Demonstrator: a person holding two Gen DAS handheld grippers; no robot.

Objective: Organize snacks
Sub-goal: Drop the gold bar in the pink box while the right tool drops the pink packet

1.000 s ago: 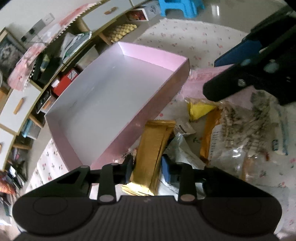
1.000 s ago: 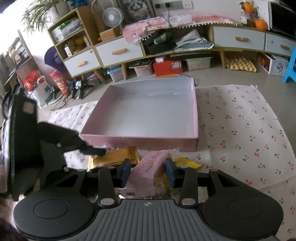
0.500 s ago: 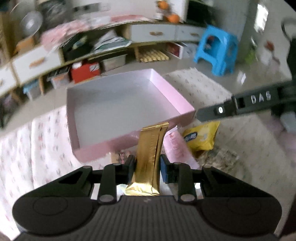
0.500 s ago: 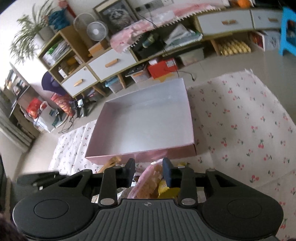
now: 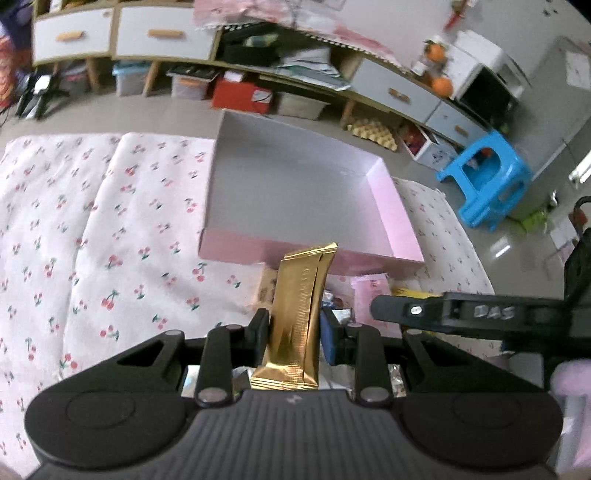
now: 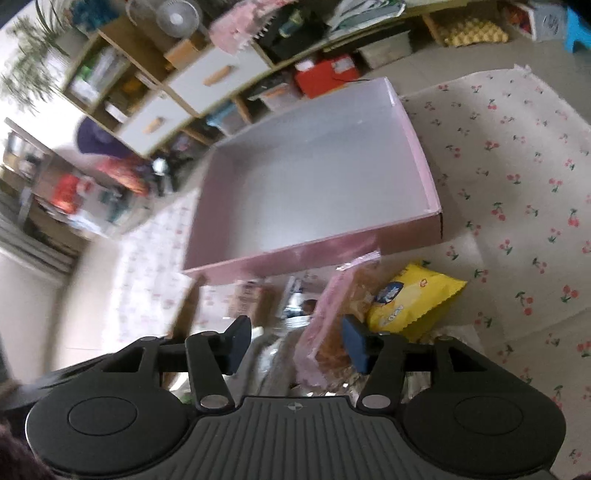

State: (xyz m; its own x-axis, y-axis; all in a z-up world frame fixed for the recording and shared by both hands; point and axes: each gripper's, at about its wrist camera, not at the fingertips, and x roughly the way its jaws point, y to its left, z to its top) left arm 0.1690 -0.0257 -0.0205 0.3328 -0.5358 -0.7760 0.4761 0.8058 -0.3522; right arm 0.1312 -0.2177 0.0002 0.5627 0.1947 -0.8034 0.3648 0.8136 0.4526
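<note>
Left tool (image 5: pixel 295 330) clamped on a long shiny gold foil snack packet (image 5: pixel 300 314), packet standing nearly upright between the pads, top end poking up in front of the near wall of the box. Right tool (image 6: pixel 295 341) with jaws opening, a clear snack bag with a pink edge (image 6: pixel 334 325) sitting between them, leaning against the right pad (image 6: pixel 354 343), well clear of the left pad. Not pinched as far as visible.

Just past the right tool: a yellow crinkly snack bag with a blue logo (image 6: pixel 410 301) lying on the white cloth with red cherry print (image 6: pixel 517 184), touching the pink-edged bag. More wrappers heaped in the same pile, silver foil and a brownish pack among them, too blurry to sort out. From the left wrist view, right tool's black arm (image 5: pixel 461 314) reaching in from the right edge over that pile.

Beyond the pile: big shallow pink cardboard box with pale grey inside (image 6: pixel 421 155), on the cloth, nothing in it. Snacks right up against its near wall.

Further back: bare floor, long low wooden shelf unit with white drawers (image 5: pixel 162 33), red bin underneath, blue plastic stool (image 5: pixel 487 177) off to the right, a small fan and a plant up on the shelving.
</note>
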